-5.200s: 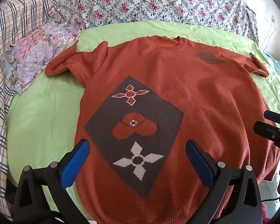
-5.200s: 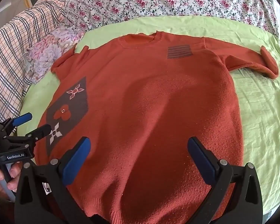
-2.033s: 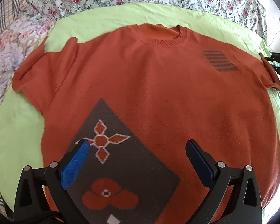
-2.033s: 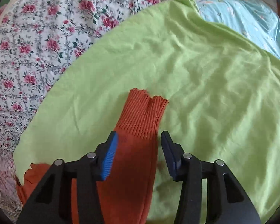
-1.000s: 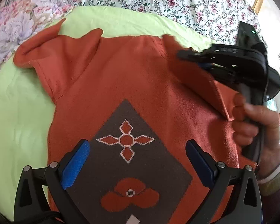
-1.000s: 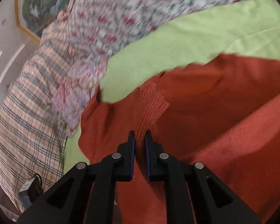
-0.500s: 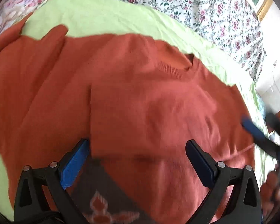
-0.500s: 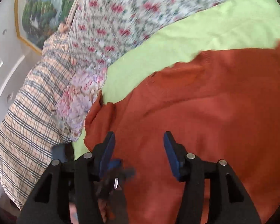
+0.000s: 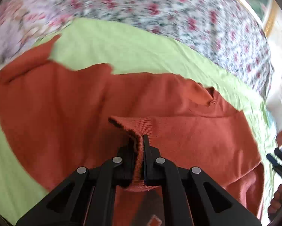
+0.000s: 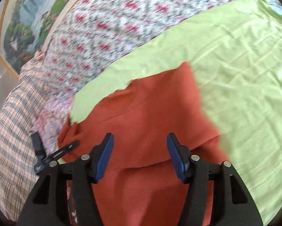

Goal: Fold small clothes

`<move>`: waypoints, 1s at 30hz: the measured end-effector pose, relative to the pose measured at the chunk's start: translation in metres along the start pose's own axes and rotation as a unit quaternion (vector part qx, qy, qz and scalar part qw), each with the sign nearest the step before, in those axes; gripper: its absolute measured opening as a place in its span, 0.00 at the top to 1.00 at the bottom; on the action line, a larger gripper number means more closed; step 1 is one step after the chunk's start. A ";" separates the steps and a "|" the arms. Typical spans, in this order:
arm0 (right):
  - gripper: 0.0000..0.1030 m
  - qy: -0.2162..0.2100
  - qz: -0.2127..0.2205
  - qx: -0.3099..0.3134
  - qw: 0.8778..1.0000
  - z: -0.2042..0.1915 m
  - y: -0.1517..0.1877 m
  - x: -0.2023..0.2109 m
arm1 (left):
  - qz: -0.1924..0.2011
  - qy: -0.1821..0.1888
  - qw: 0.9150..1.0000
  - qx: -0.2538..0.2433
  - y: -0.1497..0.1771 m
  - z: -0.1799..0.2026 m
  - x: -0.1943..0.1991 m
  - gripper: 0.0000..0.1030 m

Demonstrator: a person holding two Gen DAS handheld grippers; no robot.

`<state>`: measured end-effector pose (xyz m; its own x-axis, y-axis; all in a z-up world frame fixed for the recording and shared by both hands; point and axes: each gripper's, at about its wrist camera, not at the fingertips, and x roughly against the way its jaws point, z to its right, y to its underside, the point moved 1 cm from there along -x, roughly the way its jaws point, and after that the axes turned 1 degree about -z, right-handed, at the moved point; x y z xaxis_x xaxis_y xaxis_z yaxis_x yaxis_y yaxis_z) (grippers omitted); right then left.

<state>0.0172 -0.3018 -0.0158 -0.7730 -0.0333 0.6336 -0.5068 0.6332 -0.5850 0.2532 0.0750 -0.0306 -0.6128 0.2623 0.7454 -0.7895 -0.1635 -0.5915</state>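
Note:
An orange knit sweater (image 9: pixel 56 101) lies on a light green sheet (image 9: pixel 126 45). Its right sleeve is folded across the chest. My left gripper (image 9: pixel 138 141) is shut on the ribbed cuff (image 9: pixel 139 124) of that folded sleeve, and the cuff edge curls up between the fingers. In the right wrist view the sweater (image 10: pixel 150 113) lies below my right gripper (image 10: pixel 140 143), which is open and empty just above the fabric. The left gripper's black fingers (image 10: pixel 65 148) show at the left there. The right gripper (image 9: pixel 278 162) shows at the left wrist view's right edge.
A floral quilt (image 9: pixel 159 5) lies behind the green sheet. A plaid blanket (image 10: pixel 11 131) and a pale floral pillow (image 10: pixel 48 120) lie at the left. A framed landscape picture (image 10: pixel 28 22) hangs on the wall behind. Bare green sheet (image 10: pixel 244 94) lies to the sweater's right.
My right gripper carried the right sleeve across the chest, let it go and drew back, open. My left gripper, open before, has closed on the folded sleeve's cuff.

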 end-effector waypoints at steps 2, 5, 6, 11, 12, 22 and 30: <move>0.42 0.012 0.001 -0.006 1.000 0.009 -0.007 -0.002 | -0.003 0.012 1.000 0.003 0.000 -0.002 0.000 0.96; 0.36 0.054 0.000 0.022 0.998 0.013 -0.024 -0.014 | -0.011 -0.006 1.000 -0.019 0.007 0.003 -0.005 0.96; 0.33 0.074 -0.015 0.032 0.997 0.013 -0.032 -0.025 | -0.012 -0.010 1.000 -0.021 0.008 0.005 -0.007 0.96; 0.33 0.110 -0.063 0.062 0.990 0.019 -0.062 -0.075 | -0.010 -0.029 1.000 0.006 0.007 -0.005 -0.013 0.95; 0.33 0.106 -0.073 0.061 0.990 0.021 -0.065 -0.083 | -0.010 -0.031 0.999 0.009 0.006 -0.007 -0.013 0.95; 0.35 0.085 -0.102 0.065 0.989 0.034 -0.057 -0.106 | 0.000 -0.048 0.999 -0.009 0.007 -0.005 -0.013 0.96; 0.88 0.137 -0.079 0.102 0.982 0.031 -0.064 -0.096 | -0.011 -0.055 0.998 -0.037 0.011 0.010 -0.020 0.96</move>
<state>0.1118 -0.3628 -0.0548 -0.5613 0.1078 0.8206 -0.6999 0.4673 -0.5402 0.2567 0.0587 -0.0491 -0.5978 0.1582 0.7859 -0.8013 -0.0876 -0.5918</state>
